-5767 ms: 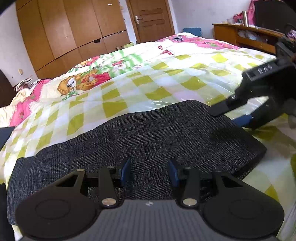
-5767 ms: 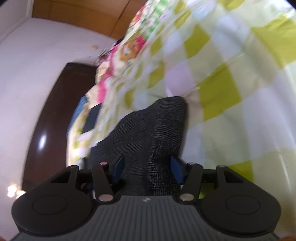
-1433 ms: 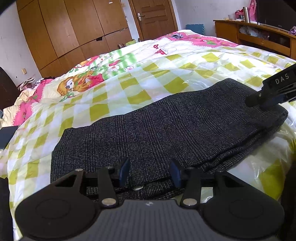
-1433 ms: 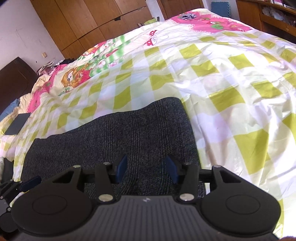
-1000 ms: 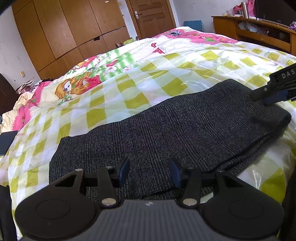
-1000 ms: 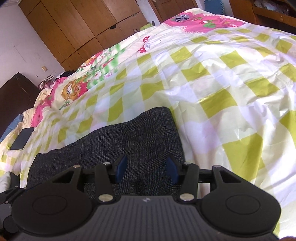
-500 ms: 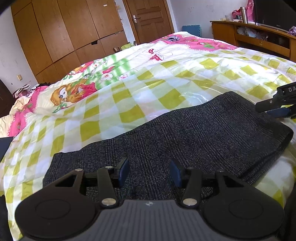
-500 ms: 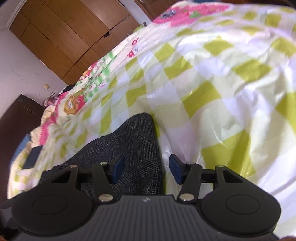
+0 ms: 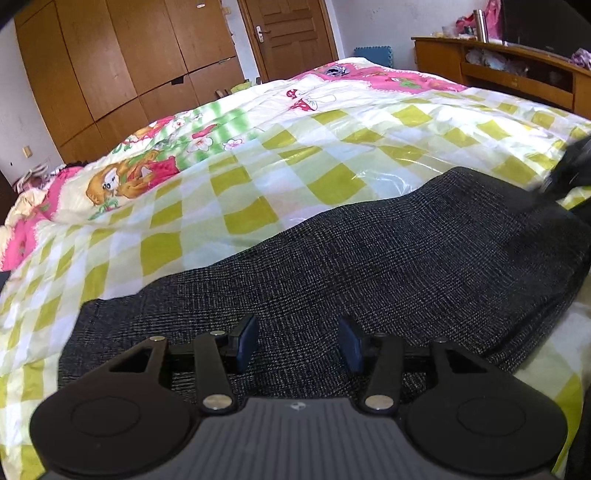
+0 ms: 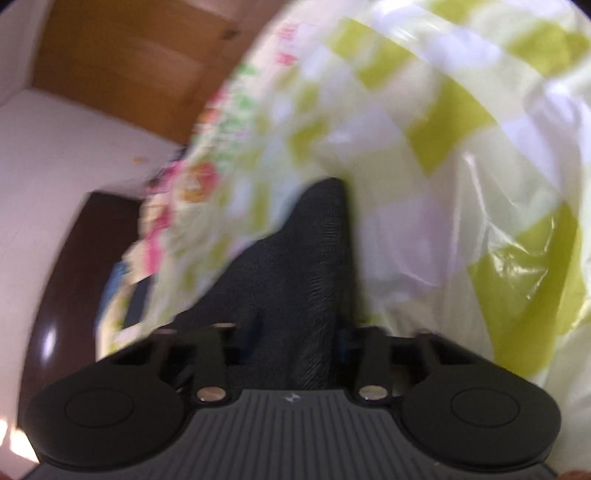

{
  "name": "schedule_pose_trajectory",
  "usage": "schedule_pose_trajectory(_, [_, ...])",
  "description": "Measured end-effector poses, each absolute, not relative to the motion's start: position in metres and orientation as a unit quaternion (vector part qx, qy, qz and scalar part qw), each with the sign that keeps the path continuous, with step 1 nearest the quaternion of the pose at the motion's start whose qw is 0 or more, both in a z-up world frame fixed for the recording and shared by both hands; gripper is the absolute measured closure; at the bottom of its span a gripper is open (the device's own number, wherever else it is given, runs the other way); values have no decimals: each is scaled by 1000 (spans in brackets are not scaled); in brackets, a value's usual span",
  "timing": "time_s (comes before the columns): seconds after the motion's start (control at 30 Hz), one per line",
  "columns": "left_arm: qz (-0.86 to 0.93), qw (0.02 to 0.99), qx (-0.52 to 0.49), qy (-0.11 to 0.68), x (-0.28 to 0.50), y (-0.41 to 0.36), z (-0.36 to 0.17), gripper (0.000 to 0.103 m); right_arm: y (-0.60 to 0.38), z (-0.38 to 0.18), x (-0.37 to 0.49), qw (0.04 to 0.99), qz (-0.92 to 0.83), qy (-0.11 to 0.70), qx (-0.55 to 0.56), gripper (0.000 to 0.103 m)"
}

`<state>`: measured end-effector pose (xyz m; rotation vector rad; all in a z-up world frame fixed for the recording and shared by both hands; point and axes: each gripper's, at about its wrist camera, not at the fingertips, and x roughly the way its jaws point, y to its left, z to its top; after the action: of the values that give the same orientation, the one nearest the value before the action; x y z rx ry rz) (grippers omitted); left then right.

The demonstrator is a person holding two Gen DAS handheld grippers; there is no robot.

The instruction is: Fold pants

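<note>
Dark grey checked pants lie folded lengthwise across the yellow-checked bed cover. My left gripper hovers open low over their near left part, with cloth beneath its blue pads and nothing pinched. At the pants' right end, my right gripper shows as a blurred dark shape in the left wrist view. In the right wrist view a raised ridge of the pants runs between the fingers of the right gripper. Its jaws are closing, and the pads still stand apart in the blurred picture.
Crinkled clear plastic covers the bed cover right of the pants. Wooden wardrobes and a door stand beyond the bed. A wooden shelf unit runs along the right. A dark headboard is at the left.
The right gripper has rolled, tilted and sunk onto the pants' right end, so the cloth edge now rises between its fingers. The left gripper has crept slightly forward over the pants.
</note>
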<state>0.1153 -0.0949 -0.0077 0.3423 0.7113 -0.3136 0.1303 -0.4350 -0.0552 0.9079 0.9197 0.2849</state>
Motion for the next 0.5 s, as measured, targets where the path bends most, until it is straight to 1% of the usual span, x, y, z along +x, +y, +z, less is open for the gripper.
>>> schedule_pose_trajectory(0.07, [-155, 907, 167, 354, 118, -94, -13, 41, -426, -52, 133, 788, 132, 423, 427, 92])
schedule_pose_trajectory(0.17, [-165, 907, 164, 350, 114, -87, -18, 40, -409, -14, 124, 802, 169, 381, 427, 92])
schedule_pose_trajectory(0.27, [-170, 913, 145, 343, 111, -78, -18, 39, -377, 31, 125, 828, 191, 367, 378, 92])
schedule_pose_trajectory(0.37, [-167, 918, 126, 338, 105, -64, -15, 39, -331, 62, 137, 843, 218, 370, 324, 92])
schedule_pose_trajectory(0.5, [-157, 923, 97, 338, 94, -29, -9, 39, -260, 74, 156, 845, 247, 388, 273, 92])
